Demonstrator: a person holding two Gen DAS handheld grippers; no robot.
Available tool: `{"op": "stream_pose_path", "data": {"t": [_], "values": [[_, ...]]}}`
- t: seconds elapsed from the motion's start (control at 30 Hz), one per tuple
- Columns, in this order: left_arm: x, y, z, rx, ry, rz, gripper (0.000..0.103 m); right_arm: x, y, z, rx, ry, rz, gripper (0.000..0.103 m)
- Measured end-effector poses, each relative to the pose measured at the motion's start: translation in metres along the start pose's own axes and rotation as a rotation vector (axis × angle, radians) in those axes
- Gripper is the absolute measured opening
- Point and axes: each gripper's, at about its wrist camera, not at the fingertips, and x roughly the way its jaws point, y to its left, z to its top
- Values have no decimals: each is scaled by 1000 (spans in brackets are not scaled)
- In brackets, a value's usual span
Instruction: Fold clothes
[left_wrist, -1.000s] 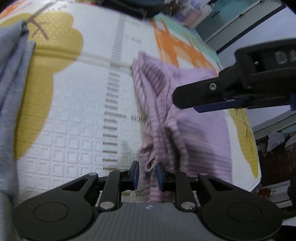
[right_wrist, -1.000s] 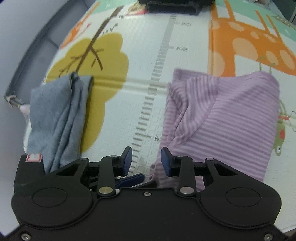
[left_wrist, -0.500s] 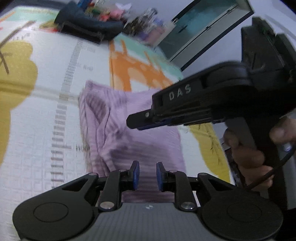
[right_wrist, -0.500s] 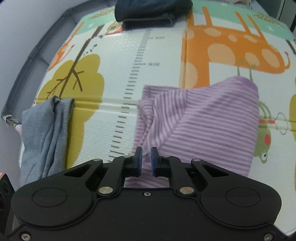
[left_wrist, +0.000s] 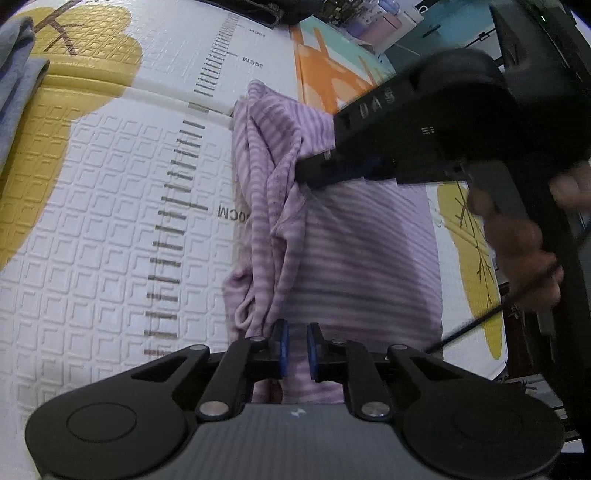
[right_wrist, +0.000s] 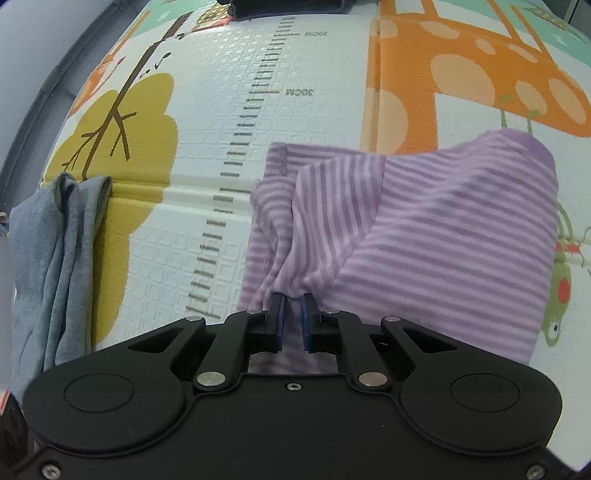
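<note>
1. So there's a lilac-and-purple striped knit garment (right_wrist: 443, 236) lying bunched up on a foam play mat (right_wrist: 207, 155), the kind with yellow trees, an orange giraffe and a ruler scale printed down the middle.
2. The right gripper (right_wrist: 291, 314) has its jaws nearly together, with a gathered fold of the striped fabric rising right at the blue pads; from the left wrist view its tip (left_wrist: 314, 173) is pushed into the cloth's left edge.
3. The left gripper (left_wrist: 295, 347) is closing, jaws narrow, at the near hem of the garment. Fabric sits in the gap, but I can't tell if the pads actually press it.
4. A crumpled grey cloth (right_wrist: 55, 258) lies well apart on the mat's left side.
5. A hand (left_wrist: 524, 240) grips the right tool's handle.
</note>
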Motion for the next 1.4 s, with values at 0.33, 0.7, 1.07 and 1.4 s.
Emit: {"op": "stream_pose_path", "data": {"t": [0.33, 0.7, 1.07, 1.4], "values": [[-4, 6, -10, -23, 14, -5, 12, 22, 5, 28, -5, -16, -2, 8], [-15, 7, -12, -44, 13, 12, 12, 8, 1, 64, 32, -64, 44, 11], [-16, 9, -13, -57, 13, 16, 12, 32, 47, 56, -203, -20, -128, 25], [-15, 11, -14, -62, 11, 13, 12, 27, 27, 67, 9, -75, -144, 5]]}}
